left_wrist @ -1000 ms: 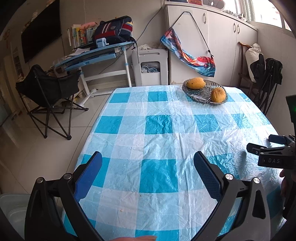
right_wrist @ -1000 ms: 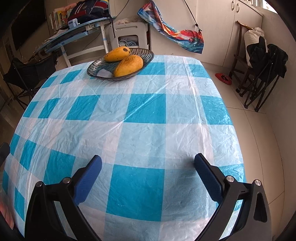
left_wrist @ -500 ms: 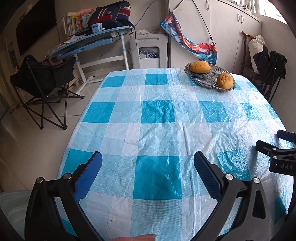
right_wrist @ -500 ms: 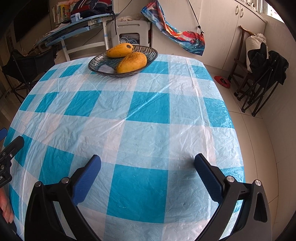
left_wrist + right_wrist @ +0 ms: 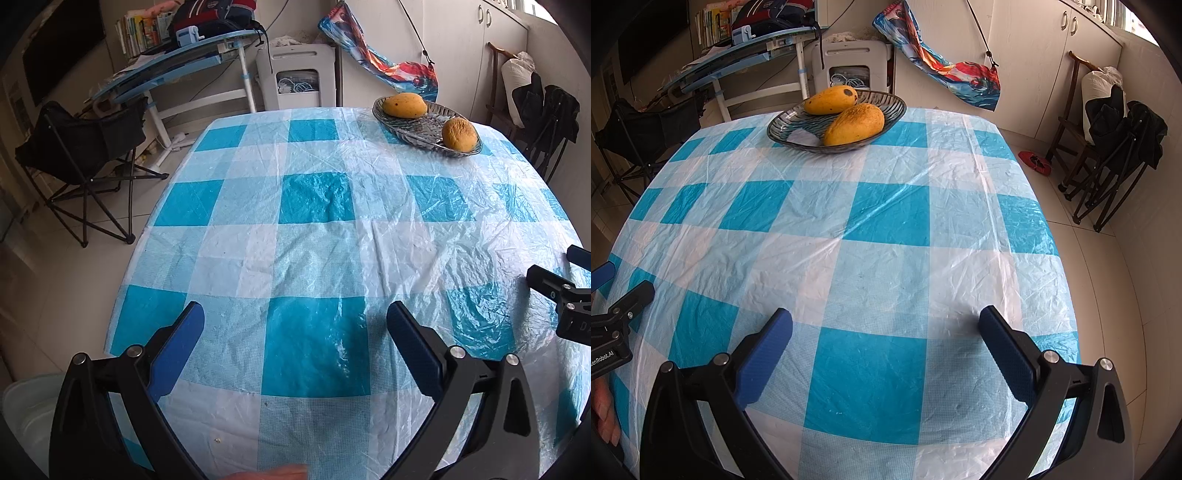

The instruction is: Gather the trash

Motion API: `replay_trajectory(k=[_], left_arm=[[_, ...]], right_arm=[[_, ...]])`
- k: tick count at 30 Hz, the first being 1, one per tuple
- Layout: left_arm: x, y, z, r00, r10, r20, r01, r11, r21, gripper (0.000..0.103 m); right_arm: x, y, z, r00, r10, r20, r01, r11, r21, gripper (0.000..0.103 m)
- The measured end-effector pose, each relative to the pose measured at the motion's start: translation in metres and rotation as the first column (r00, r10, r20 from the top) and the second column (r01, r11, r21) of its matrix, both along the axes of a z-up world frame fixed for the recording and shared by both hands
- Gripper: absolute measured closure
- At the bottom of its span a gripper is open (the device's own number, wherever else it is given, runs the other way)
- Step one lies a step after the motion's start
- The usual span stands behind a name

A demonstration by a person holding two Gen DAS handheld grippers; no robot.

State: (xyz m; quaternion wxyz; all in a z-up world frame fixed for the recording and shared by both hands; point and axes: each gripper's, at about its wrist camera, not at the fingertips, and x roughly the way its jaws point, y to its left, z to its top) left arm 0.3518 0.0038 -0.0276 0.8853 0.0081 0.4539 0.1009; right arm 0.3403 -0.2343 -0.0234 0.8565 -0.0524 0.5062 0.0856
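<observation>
Change: both grippers are pulling back; the table looks farther off.
Left gripper [image 5: 293, 325]: jaws gaping wide, holding nothing.
Right gripper [image 5: 885, 326]: likewise.
Trash: a crumb [image 5: 218, 439] is lying near the tablecloth's [image 5: 314, 258] edge.

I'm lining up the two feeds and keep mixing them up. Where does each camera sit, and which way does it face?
Left wrist: on the left gripper, over the table's near left part, facing across the checked tablecloth; a fingertip shows at the bottom edge.
Right wrist: on the right gripper, nearer the right edge, facing the fruit dish; a hand shows at lower left.
Shared: the tablecloth, dish, both mangoes, and each other's gripper at the frame edge.
</observation>
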Motion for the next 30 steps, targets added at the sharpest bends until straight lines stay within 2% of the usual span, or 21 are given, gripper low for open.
replay_trajectory(k=[13,19,25,28,30], left_arm=[[0.001,0.001,-0.001,1.000,0.003,-0.005,-0.003,1.000,-0.001,0.007],[-0.019,0.007,0.018,0.992,0.026,0.122,-0.024,0.999,-0.023,0.007],[-0.052,0.000,0.048,0.977,0.009,0.212,-0.006,1.000,-0.017,0.007],[-0.072,-0.003,0.069,0.961,0.020,0.275,-0.017,1.000,-0.015,0.007],[-0.088,-0.007,0.086,0.942,0.034,0.334,-0.030,0.999,-0.016,0.007]], right_arm=[[0.000,-0.001,0.000,1.000,0.000,0.000,0.000,1.000,0.000,0.007],[0.000,0.000,0.000,1.000,0.000,0.000,0.000,1.000,0.000,0.007],[0.000,0.000,0.000,1.000,0.000,0.000,0.000,1.000,0.000,0.007],[0.000,0.000,0.000,1.000,0.000,0.000,0.000,1.000,0.000,0.007],[0.000,0.000,0.000,1.000,0.000,0.000,0.000,1.000,0.000,0.007]])
